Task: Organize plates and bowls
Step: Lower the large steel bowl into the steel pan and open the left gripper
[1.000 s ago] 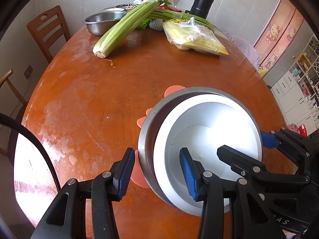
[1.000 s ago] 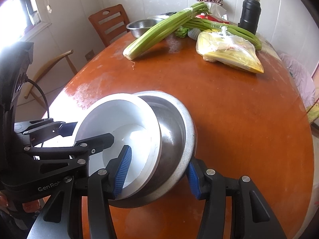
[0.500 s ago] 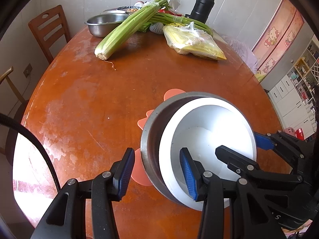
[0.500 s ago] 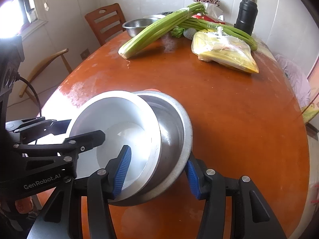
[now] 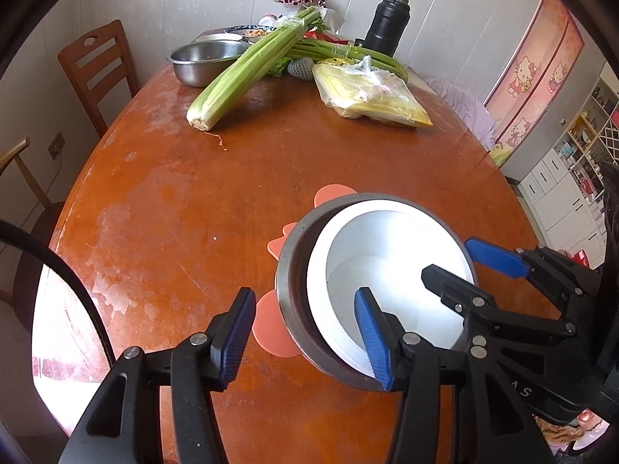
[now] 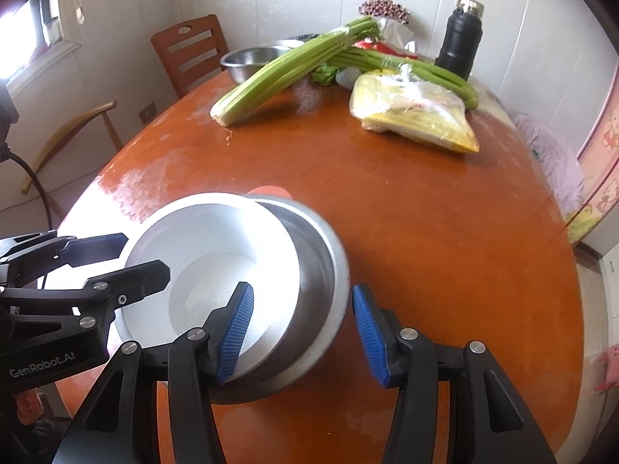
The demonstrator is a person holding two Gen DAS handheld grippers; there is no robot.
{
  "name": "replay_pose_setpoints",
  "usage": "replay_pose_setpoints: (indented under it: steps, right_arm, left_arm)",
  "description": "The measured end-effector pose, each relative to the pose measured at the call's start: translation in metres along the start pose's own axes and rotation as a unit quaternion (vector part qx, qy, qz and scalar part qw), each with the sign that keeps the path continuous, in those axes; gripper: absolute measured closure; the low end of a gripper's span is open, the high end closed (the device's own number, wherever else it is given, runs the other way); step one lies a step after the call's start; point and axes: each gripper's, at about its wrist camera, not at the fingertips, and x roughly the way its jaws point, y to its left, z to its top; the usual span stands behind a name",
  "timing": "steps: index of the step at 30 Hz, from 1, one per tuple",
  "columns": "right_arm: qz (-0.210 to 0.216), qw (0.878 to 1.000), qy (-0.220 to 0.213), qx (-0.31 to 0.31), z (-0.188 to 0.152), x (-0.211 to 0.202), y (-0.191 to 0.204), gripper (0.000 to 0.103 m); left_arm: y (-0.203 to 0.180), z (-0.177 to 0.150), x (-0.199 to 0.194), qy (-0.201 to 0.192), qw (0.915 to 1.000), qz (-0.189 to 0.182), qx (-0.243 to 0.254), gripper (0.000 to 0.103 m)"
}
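Bowls (white in steel) held by right tongs, straddled by just-opened left tongs.

My left gripper points steeply down at the near-left edge of the steel bowl. Its jaws have just been opening and stand loose now: one finger hangs inside the steel bowl, the other finger stays outside, apart from the rim, so the wall is between them without pressure. My right gripper also points steeply down, at the opposite side of the steel bowl. One of its fingers reaches inside and the other is against the outer rim, so the wall looks clamped.
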Motion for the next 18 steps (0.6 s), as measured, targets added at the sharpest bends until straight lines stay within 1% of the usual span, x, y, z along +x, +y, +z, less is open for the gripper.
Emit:
replay_pose_setpoints:
  steps: [2,6,18]
  right_arm:
    - [-0.01,1.0,-0.007,-0.005,0.001,-0.002,0.001,0.048]
    - [0.001,1.0,-0.012,-0.003,0.002,-0.006,0.001,0.048]
    - [-0.002,1.0,-0.028,0.0,0.002,-0.017,0.001,0.048]
  left_arm:
    - [0.0,0.0,-0.002,-0.002,1.0,0.0,0.001,0.05]
    - [-0.001,0.0,-0.005,-0.005,1.0,0.002,-0.002,0.05]
    - [-0.005,-0.001,-0.016,-0.017,0.9998,0.007,0.0,0.048]
